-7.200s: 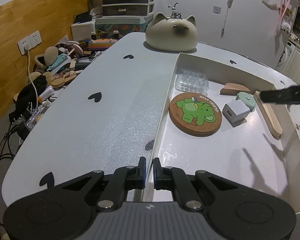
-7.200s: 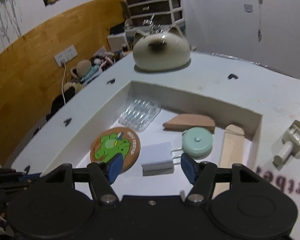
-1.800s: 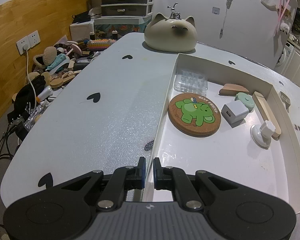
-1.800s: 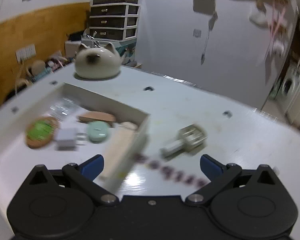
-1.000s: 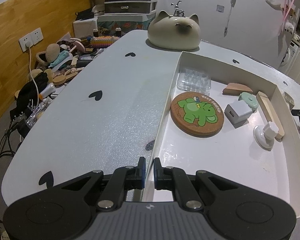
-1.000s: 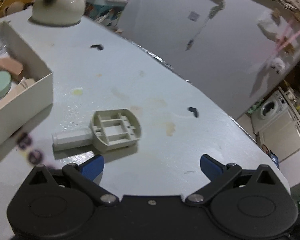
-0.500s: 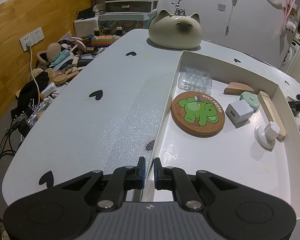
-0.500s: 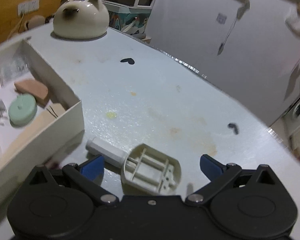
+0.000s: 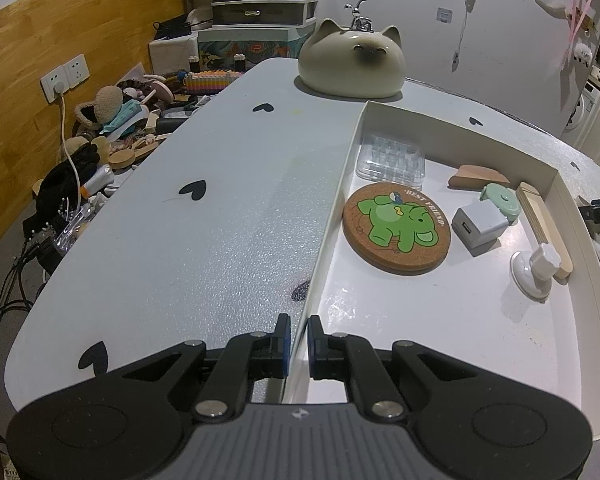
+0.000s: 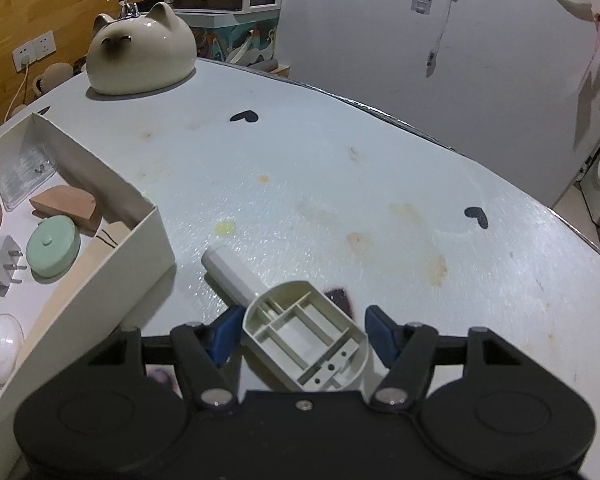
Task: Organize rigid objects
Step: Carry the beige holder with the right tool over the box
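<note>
While the left claw (image 9: 296, 344) sits nearly closed, its two pads straddle the near wall of the white tray (image 9: 452, 320), pinching that thin edge. Ahead of it inside the tray lie a cork coaster with a green elephant (image 9: 397, 233), a clear plastic case (image 9: 392, 157) farther off, a grey plug adapter (image 9: 478, 226), a mint round tin (image 9: 502, 203), a brown wedge (image 9: 478, 175), a wooden stick (image 9: 540, 222) and a white suction hook (image 9: 534, 270). Beyond the tray sits a cat-shaped ceramic pot (image 9: 352, 62) on the table (image 9: 204, 220).

From the right wrist, the right claw (image 10: 302, 334) has just been closing, and its blue pads flank the beige plastic piece (image 10: 300, 338) without visibly pressing it. That piece has a ribbed, hollow oval head between the pads and a pale cylindrical stem (image 10: 230, 270) pointing away to the claw's left. It lies on the table, just outside the tray's corner, to the claw's left.
</note>
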### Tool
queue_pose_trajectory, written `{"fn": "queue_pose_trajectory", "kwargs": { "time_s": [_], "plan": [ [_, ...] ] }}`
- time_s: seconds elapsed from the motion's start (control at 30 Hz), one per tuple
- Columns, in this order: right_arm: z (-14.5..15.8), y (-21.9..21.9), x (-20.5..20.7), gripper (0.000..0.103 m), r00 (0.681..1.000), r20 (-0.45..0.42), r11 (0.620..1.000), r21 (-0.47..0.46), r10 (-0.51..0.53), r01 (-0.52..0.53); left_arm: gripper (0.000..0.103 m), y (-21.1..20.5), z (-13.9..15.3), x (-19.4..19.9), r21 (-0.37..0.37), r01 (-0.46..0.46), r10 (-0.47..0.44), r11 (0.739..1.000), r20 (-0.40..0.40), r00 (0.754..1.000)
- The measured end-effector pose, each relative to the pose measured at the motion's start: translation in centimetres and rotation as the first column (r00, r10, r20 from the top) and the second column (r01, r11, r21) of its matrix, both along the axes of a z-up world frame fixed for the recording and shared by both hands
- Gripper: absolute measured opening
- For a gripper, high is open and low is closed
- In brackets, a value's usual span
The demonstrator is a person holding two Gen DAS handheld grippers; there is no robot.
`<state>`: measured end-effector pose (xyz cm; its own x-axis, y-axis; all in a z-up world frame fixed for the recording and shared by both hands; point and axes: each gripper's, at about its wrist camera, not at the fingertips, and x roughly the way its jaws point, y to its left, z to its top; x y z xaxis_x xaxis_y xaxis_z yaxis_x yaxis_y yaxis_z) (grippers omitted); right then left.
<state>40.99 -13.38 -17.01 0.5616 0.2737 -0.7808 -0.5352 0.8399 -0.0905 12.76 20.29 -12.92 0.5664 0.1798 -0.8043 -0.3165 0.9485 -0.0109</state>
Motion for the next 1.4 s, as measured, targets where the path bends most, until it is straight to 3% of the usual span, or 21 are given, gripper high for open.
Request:
{"fn": "queue_pose_trajectory", "kwargs": {
  "time_s": [0.53,0.97,1.17,1.27,1.4],
  "plan": [
    [2.6,-1.9,-5.7,0.067,0.991,0.043,0.986,0.116,-0.130,0.124,0.009,0.2,0.1,-0.3,-0.005,0.000,0.000,1.000,0.011,1.000],
    [0.6,-2.3,-11.0,0.067,0.983,-0.077,0.979,0.107,-0.167,0.174,0.008,0.1,0.1,-0.5,-0.007,0.005,-0.005,1.000,0.019,1.000],
    [0.0,-3.0,-11.5,0.076,0.945,-0.154,0.935,0.166,-0.289,0.314,0.008,0.0,0.2,-0.6,-0.008,0.002,-0.002,1.000,0.023,1.000],
    [-0.1,-3.8,-11.4,0.069,0.918,-0.201,0.896,0.224,-0.343,0.384,0.008,0.0,0.2,-0.6,-0.009,0.002,-0.002,1.000,0.023,1.000],
    [-0.1,-3.7,-11.5,0.066,0.916,-0.197,0.888,0.240,-0.350,0.392,0.008,0.0,0.2,-0.6,-0.008,0.003,-0.003,1.000,0.023,1.000]
  ]
}}
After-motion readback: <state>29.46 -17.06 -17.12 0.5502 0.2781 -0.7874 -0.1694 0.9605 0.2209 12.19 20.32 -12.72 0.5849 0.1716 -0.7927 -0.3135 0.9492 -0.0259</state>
